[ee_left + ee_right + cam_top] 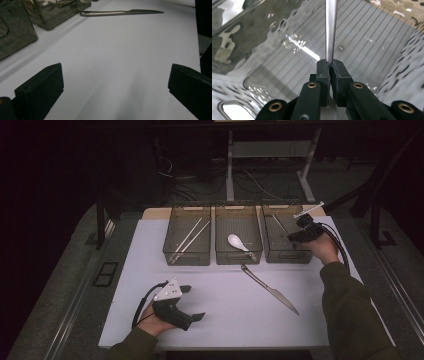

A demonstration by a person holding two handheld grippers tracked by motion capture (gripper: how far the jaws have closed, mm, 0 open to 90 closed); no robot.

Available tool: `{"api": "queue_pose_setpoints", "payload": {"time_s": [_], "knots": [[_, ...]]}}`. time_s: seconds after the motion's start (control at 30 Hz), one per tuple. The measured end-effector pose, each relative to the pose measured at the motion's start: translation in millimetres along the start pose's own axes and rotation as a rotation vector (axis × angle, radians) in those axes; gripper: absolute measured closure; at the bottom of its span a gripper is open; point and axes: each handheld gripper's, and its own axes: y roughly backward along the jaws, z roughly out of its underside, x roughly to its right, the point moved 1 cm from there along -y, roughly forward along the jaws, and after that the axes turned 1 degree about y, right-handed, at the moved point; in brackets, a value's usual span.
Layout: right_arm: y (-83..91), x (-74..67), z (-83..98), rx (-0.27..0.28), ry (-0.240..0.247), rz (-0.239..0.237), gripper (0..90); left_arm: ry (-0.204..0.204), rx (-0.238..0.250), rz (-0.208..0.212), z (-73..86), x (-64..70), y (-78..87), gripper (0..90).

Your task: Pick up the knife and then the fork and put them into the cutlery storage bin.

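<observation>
Left gripper: we see the left gripper point(192, 303) at the lower left of the high view, resting on the white worktop point(225, 320) with its jaws spread wide and nothing between them; in its own view the two black jaws stand far apart over bare white surface.
Left bin: the first clear bin point(187, 236), upper centre-left of the high view, holds a pair of pale chopsticks point(190, 239) lying diagonally.
Middle bin: the next bin point(238, 234) holds a white spoon point(237, 241).
Knife: a metal table knife point(270, 289) lies on the worktop just below the middle bin, running down toward the lower right; we also find it at the top of the left gripper view point(122, 12).
Right bin: the third bin point(285, 233) sits at the upper right of the row; the right gripper point(300, 232) reaches into it.
Right gripper: clenched on a slim metal utensil handle point(330, 30), which rises straight from the closed jaws over the bin's ribbed clear floor point(367, 50); we cannot tell which utensil it is.
</observation>
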Motion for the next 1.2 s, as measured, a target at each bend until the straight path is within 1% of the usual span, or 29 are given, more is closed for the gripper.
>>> {"api": "queue_pose_setpoints", "payload": {"time_s": [0.17,0.27,0.33,0.43,0.53,0.63,0.67,0.73,0.8,0.87,0.93,1.07,1.13,1.2], "knots": [[-2.7,-3.2,-1.2,-0.051,0.033,0.007,84.2,0.000,0.001,0.000,0.0,0.2,-0.1,0.0],[-3.2,-4.6,-1.5,-0.060,0.034,0.007,82.8,0.000,0.001,0.000,0.0,0.2,-0.2,0.0],[-2.2,-4.2,-1.8,-0.040,0.016,-0.006,79.5,0.000,0.001,0.000,0.0,0.4,-0.3,0.0],[0.4,-4.3,-2.5,-0.027,0.008,-0.007,77.0,0.001,0.004,0.000,0.0,0.5,-0.5,0.0],[5.2,-3.4,-3.4,0.002,-0.002,-0.014,73.0,0.001,0.004,-0.001,0.0,0.6,-0.5,0.0],[12.4,-2.5,-3.6,0.035,-0.034,-0.023,66.2,-0.002,0.001,-0.001,-0.2,0.6,-0.4,0.0],[15.6,-2.1,-3.5,0.048,-0.047,-0.033,63.8,-0.002,0.001,-0.001,-0.3,0.8,-0.4,0.0],[23.4,-1.1,-2.7,0.084,-0.077,-0.036,58.3,-0.004,0.002,-0.001,-0.7,1.3,-0.3,0.0],[31.6,-0.5,-1.5,0.120,-0.112,-0.053,53.4,-0.008,0.000,0.000,-0.9,1.5,-0.5,0.0],[39.7,-2.4,-0.2,0.142,-0.114,-0.056,50.2,-0.010,-0.003,-0.001,-0.9,2.0,-0.7,0.0],[46.8,-4.8,2.1,0.164,-0.115,-0.069,47.8,-0.009,-0.002,-0.002,-1.0,2.0,-0.7,0.0],[58.9,-11.2,8.8,0.193,-0.102,-0.084,45.8,-0.007,0.001,-0.002,-1.4,2.2,-0.5,0.0],[65.0,-15.1,12.7,0.214,-0.106,-0.107,45.2,-0.009,-0.002,-0.001,-1.4,2.4,-0.7,0.0],[70.6,-18.5,16.9,0.229,-0.098,-0.125,44.3,-0.008,0.001,-0.001,-1.4,2.6,-1.1,0.0]]}}
